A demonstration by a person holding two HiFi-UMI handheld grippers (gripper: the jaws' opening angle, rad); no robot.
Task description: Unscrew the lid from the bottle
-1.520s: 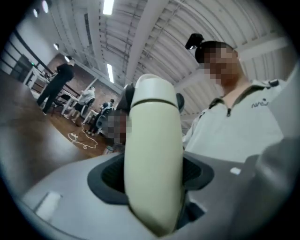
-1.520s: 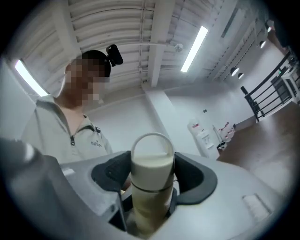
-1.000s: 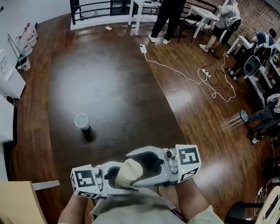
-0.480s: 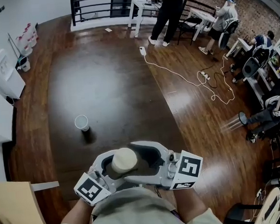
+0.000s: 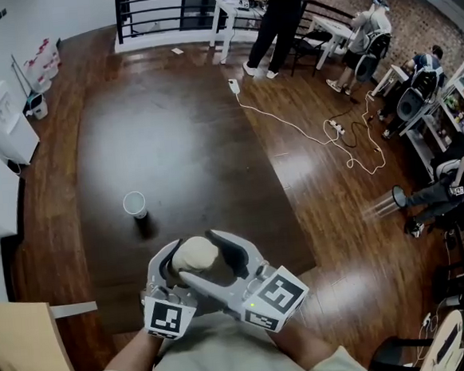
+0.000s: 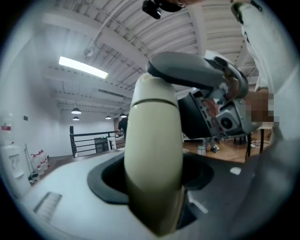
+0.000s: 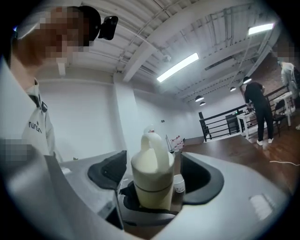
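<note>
A cream plastic bottle (image 5: pixel 193 254) is held low in the centre of the head view, close to the person's chest and at the near end of a dark brown table (image 5: pixel 172 129). In the left gripper view the bottle fills the middle of the frame, upright. The left gripper (image 6: pixel 154 180) is seen clenched on its body, with the dark pads pressed against both sides.

The bottle's cream lid with a loop handle (image 7: pixel 151 157) is seen at the centre of the right gripper view. It is seated on the bottle, with a seam visible beneath it. The right gripper (image 7: pixel 153 177) is placed around that lid. Its jaws have just been opening, and a gap is seen between each dark pad and the lid, so the lid stands between them ungripped.

In the head view the 2 grippers are brought together at the bottom centre, with the bottle between them. 1 white paper cup (image 5: pixel 134 202) stands on the table at centre left, well apart from the bottle. A white cable (image 5: pixel 315 126) is laid across the wooden floor (image 5: pixel 330 213) at the right. A black railing (image 5: pixel 154 7) runs along the top. A person in black clothing (image 5: pixel 279 17) is seen standing at the upper centre.
</note>
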